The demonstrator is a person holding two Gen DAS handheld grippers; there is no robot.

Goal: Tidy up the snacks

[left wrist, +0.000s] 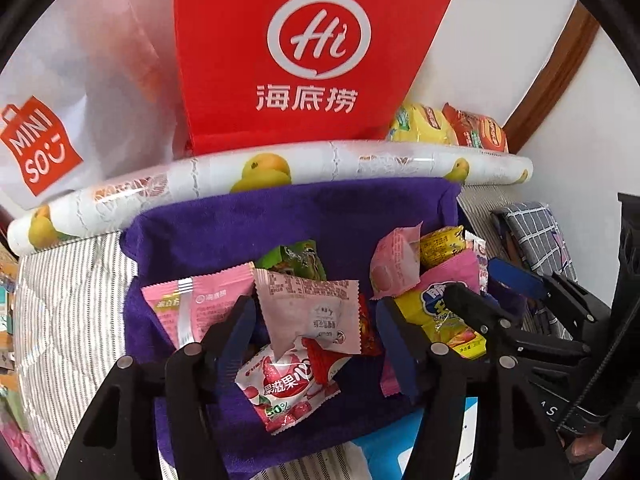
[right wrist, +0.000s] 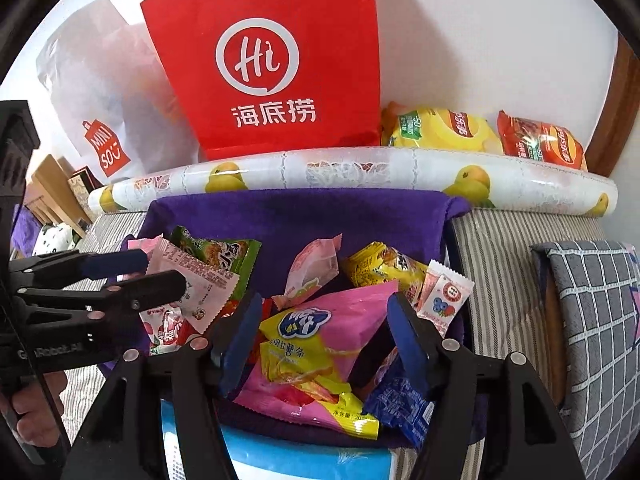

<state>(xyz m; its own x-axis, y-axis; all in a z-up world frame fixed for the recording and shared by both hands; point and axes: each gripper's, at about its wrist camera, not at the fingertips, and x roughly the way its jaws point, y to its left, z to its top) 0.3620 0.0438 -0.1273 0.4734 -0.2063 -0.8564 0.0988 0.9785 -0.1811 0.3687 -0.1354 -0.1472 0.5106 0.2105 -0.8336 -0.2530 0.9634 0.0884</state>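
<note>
A pile of small snack packets lies on a purple cloth [left wrist: 240, 232]. My left gripper [left wrist: 314, 306] hangs open over the pile. A pale pink packet [left wrist: 308, 308] and a strawberry jelly packet [left wrist: 280, 392] lie loose between its fingers. The right wrist view shows the left gripper [right wrist: 164, 269] coming in from the left. My right gripper [right wrist: 324, 300] is open around a pink and yellow sweet-potato-strip packet [right wrist: 316, 344], with its pads beside it and not pressing. A green packet [right wrist: 216, 252], a yellow packet [right wrist: 384, 268] and a blue packet [right wrist: 400, 404] lie around it.
A red paper bag [right wrist: 272, 60] and a white Miniso bag [right wrist: 100, 92] stand against the wall behind a fruit-print roll [right wrist: 360, 176]. Yellow [right wrist: 440, 132] and red [right wrist: 540, 140] chip bags lie at the back right. A grey checked cushion [right wrist: 592, 300] is on the striped bedding [right wrist: 512, 240].
</note>
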